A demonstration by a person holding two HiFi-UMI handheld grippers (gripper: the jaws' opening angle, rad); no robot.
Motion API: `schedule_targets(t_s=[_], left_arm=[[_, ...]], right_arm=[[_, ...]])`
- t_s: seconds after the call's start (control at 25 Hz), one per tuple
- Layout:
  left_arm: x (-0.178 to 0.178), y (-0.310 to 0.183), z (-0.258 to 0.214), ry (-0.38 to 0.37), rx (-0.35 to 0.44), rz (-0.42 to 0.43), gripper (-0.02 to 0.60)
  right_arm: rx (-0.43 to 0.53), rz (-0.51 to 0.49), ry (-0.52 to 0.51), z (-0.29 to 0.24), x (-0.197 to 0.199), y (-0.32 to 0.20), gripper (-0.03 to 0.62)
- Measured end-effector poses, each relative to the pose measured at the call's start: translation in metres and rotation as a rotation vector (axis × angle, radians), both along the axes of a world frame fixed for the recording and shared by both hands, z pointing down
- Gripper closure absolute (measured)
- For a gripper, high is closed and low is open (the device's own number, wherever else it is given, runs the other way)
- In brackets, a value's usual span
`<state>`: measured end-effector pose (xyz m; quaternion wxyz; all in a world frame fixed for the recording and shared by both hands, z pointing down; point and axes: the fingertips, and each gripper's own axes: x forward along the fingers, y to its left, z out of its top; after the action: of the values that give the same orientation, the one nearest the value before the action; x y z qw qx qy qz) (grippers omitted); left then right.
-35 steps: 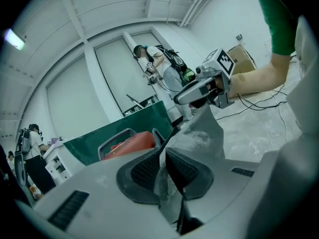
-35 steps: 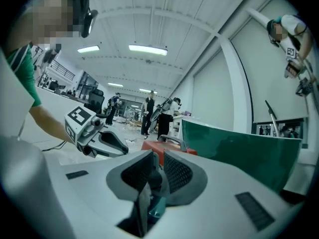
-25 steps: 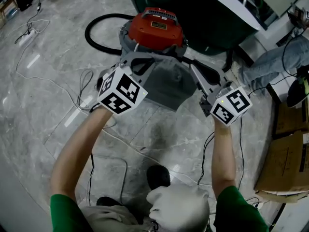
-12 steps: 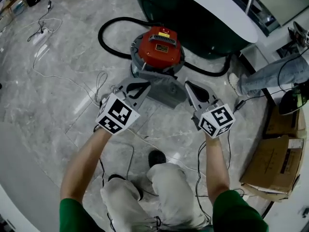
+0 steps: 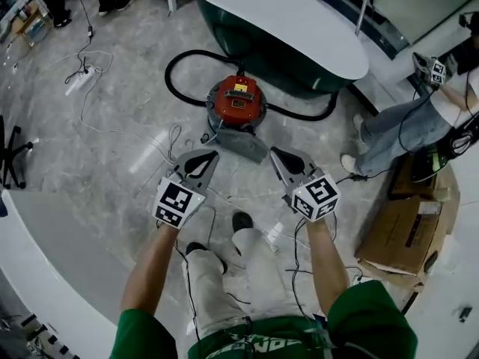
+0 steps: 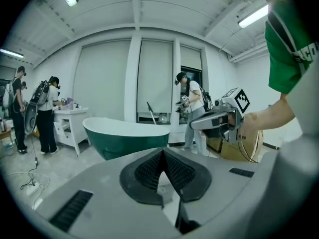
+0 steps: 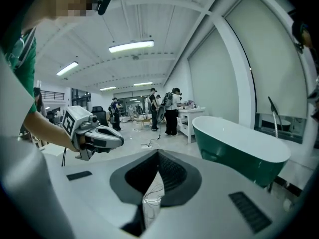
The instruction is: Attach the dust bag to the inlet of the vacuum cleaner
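Note:
The vacuum cleaner (image 5: 236, 103), a grey drum with a red top, stands on the marble floor in front of the bathtub. The grey dust bag (image 5: 242, 145) lies against its near side, touching the drum; the inlet is hidden. My left gripper (image 5: 212, 154) is shut and empty, raised just left of the bag and apart from it. My right gripper (image 5: 274, 151) is shut and empty too, just right of the bag. In both gripper views the jaws meet at their tips with nothing between, and the vacuum is out of sight.
A black hose (image 5: 176, 81) loops round the vacuum. The green bathtub (image 5: 284, 21) stands behind it. Cables (image 5: 97, 88) trail over the floor at left and by my feet. Cardboard boxes (image 5: 397, 234) and a seated person's legs (image 5: 389, 126) are at right. Several people stand in the room's background.
The head view has risen and pulled back from the vacuum. Both grippers have come away from the dust bag, which stays against the drum.

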<state>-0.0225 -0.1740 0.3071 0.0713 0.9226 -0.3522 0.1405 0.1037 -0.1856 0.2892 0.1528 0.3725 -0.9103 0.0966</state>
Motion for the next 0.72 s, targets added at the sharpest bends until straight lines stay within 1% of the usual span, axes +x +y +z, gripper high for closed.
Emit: schedule_targets(t_s=[0.24, 0.36, 0.52, 0.64, 0.72], left_arm=[[0.000, 0.039, -0.127, 0.051, -0.006, -0.034, 0.578], [-0.001, 0.063, -0.180, 0.075, -0.009, -0.038, 0.578], [-0.001, 0.091, -0.232, 0.095, -0.009, -0.041, 0.578], [-0.007, 0.107, -0.257, 0.105, -0.005, -0.032, 0.578], [-0.009, 0.115, -0.269, 0.121, 0.003, -0.029, 0.578]], right_arm=[[0.006, 0.036, 0.005, -0.122, -0.010, 0.036, 0.586], [0.005, 0.038, 0.005, -0.173, -0.018, 0.066, 0.586], [0.011, 0.069, -0.008, -0.226, -0.017, 0.104, 0.586], [0.014, 0.112, -0.035, -0.254, -0.016, 0.125, 0.586], [0.018, 0.122, -0.041, -0.265, -0.016, 0.137, 0.586]])
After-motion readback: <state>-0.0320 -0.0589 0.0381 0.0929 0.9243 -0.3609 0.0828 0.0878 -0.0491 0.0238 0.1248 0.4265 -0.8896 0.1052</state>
